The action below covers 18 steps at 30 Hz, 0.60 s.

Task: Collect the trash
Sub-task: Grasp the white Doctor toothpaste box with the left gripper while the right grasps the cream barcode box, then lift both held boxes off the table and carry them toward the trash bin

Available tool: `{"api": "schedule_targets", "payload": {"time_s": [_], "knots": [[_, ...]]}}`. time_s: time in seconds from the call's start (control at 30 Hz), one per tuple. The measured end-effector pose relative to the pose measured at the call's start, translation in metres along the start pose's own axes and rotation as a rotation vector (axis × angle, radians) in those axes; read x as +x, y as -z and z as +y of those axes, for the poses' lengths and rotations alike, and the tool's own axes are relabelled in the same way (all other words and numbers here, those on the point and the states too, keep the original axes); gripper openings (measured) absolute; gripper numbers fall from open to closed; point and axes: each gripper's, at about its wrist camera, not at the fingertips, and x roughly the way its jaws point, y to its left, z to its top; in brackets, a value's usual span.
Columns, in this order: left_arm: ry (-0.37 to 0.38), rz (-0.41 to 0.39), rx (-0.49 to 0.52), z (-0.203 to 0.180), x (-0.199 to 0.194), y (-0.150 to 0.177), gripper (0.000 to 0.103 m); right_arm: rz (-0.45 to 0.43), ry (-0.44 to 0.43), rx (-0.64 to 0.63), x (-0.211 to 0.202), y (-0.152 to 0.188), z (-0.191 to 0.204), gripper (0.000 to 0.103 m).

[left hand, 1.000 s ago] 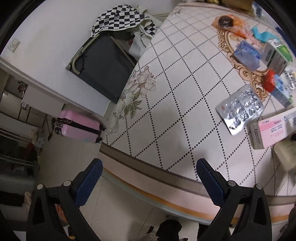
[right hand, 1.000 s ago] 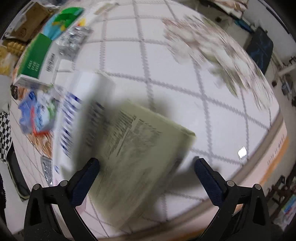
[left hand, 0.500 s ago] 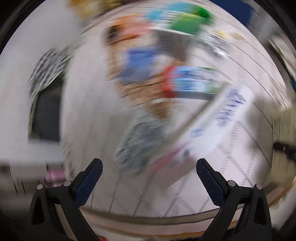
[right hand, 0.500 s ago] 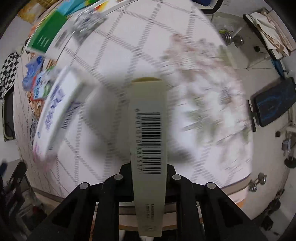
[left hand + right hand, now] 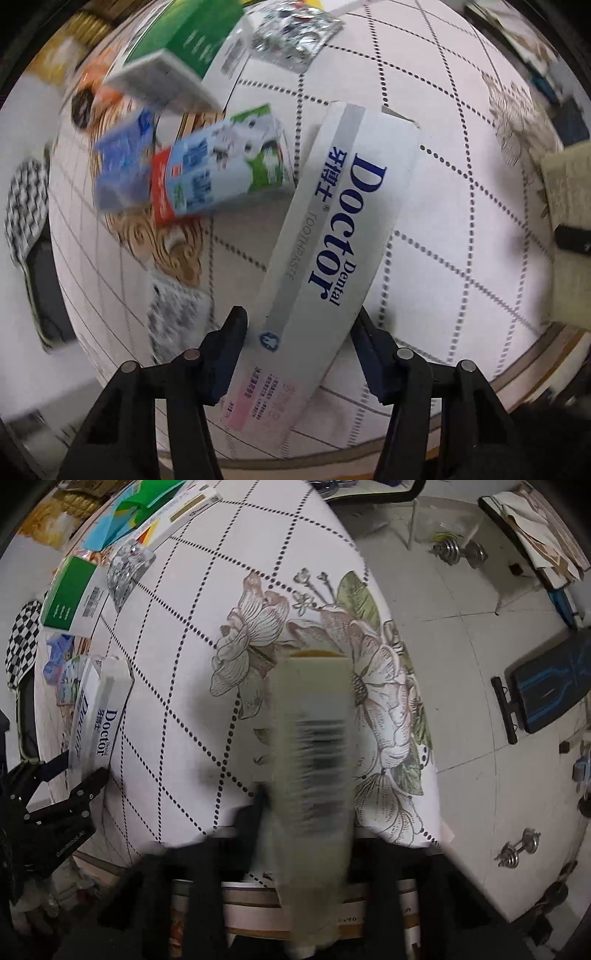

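Observation:
A long white toothpaste box point(image 5: 332, 236) marked "Doctor Dental" lies on the table; it also shows in the right wrist view point(image 5: 98, 720). My left gripper point(image 5: 299, 339) has its fingers point(image 5: 229, 347) against both sides of the box's near end. My right gripper point(image 5: 310, 812) is shut on a pale beige box point(image 5: 314, 775) with a barcode, held upright above the table's edge; that box shows at the right of the left wrist view point(image 5: 569, 199). The left gripper shows at the left of the right wrist view point(image 5: 70, 775).
More trash lies beyond on the patterned tablecloth point(image 5: 461, 221): a red, blue and green carton point(image 5: 218, 173), a blue packet point(image 5: 125, 162), a green and white box point(image 5: 177, 62), foil blister packs point(image 5: 291, 33). Dumbbells point(image 5: 458, 550) and a black bench point(image 5: 546, 698) stand on the tiled floor.
My left gripper swung in from the table edge and closed on the toothpaste box. My right gripper closed on the beige box and lifted it toward the table's edge.

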Motion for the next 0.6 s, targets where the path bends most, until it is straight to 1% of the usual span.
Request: {"api": "schedule_targets", "payload": {"time_s": [0.1,0.13,0.17,0.27,0.33,0.43,0.5,0.57,0.6], "knots": [[-0.004,-0.006,-0.075,0.003,-0.007,0.016,0.052,-0.028,0.014,-0.028,-0.004,0.003,0.012,0.018],[-0.010,-0.010,-0.099,0.004,-0.011,0.023,0.052,-0.038,0.021,-0.036,-0.010,0.014,0.023,0.018],[-0.010,-0.018,-0.119,0.005,-0.013,0.035,0.052,-0.047,0.022,-0.048,-0.014,0.017,0.027,0.018],[-0.022,-0.059,-0.173,0.008,-0.030,0.054,0.051,-0.063,0.013,-0.071,-0.023,0.031,0.040,0.018],[-0.025,-0.091,-0.204,0.012,-0.041,0.063,0.050,-0.091,0.017,-0.096,-0.034,0.039,0.048,0.018],[-0.028,-0.143,-0.245,0.003,-0.052,0.062,0.050,-0.126,0.007,-0.103,-0.047,0.054,0.057,0.018],[-0.014,-0.183,-0.268,0.006,-0.065,0.077,0.050,-0.152,0.000,-0.106,-0.056,0.066,0.060,0.018],[0.000,-0.209,-0.268,0.011,-0.068,0.086,0.050,-0.182,0.003,-0.109,-0.064,0.079,0.065,0.018],[0.010,-0.209,-0.264,0.011,-0.064,0.083,0.050,-0.192,0.006,-0.109,-0.065,0.085,0.068,0.018]]}}
